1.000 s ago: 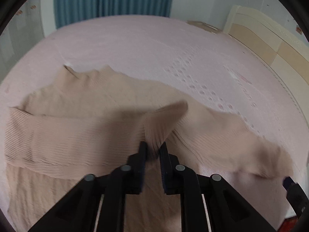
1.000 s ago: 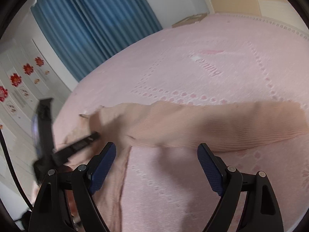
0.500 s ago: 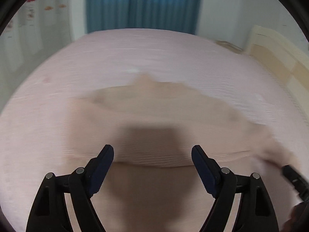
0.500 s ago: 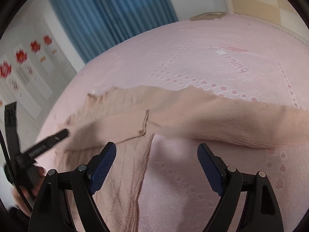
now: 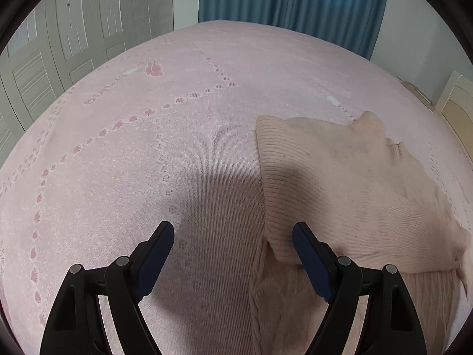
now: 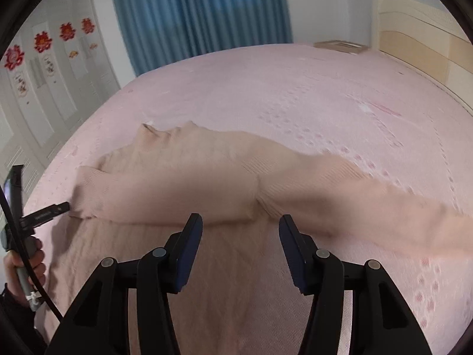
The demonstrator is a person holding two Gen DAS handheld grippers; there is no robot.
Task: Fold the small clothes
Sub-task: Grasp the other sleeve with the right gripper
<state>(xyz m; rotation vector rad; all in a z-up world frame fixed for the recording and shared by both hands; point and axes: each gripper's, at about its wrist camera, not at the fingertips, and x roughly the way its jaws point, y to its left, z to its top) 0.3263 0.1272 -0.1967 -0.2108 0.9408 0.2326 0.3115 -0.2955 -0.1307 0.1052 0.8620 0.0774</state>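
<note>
Beige ribbed knit, a small sweater point(image 5: 340, 177), lay flat on the pink bedspread point(image 5: 147, 148) in the left wrist view, filling the right half of the picture, with one sleeve folded across its body and the cuff end lying just ahead of the right-hand finger. The left gripper point(image 5: 233, 254) hung over the bedspread with its fingers point(image 5: 156, 251) standing wide apart and nothing between them but bare pink cloth and the sweater's left edge; no pad touched the knit. White wardrobe doors point(image 5: 74, 44) and a blue curtain point(image 5: 295, 0) stood beyond the bed. In the right wrist view the sweater point(image 6: 177, 183) spread across the middle of the bedspread point(image 6: 295, 94), collar toward the far side, one sleeve folded over the chest and the other stretched out to the right, blurred toward its end. The right gripper point(image 6: 241, 248) was above the lower body of the sweater, its fingers point(image 6: 189, 251) at a middling gap and closing, with knit below them but none pinched between the pads. At the left edge a hand point(image 6: 26, 263) held the other gripper point(image 6: 44, 214), whose tip lay just beside the folded sleeve's cuff. Red paper decorations point(image 6: 41, 41) hung on the wardrobe, and a cream headboard point(image 6: 419, 47) stood at the right.
</note>
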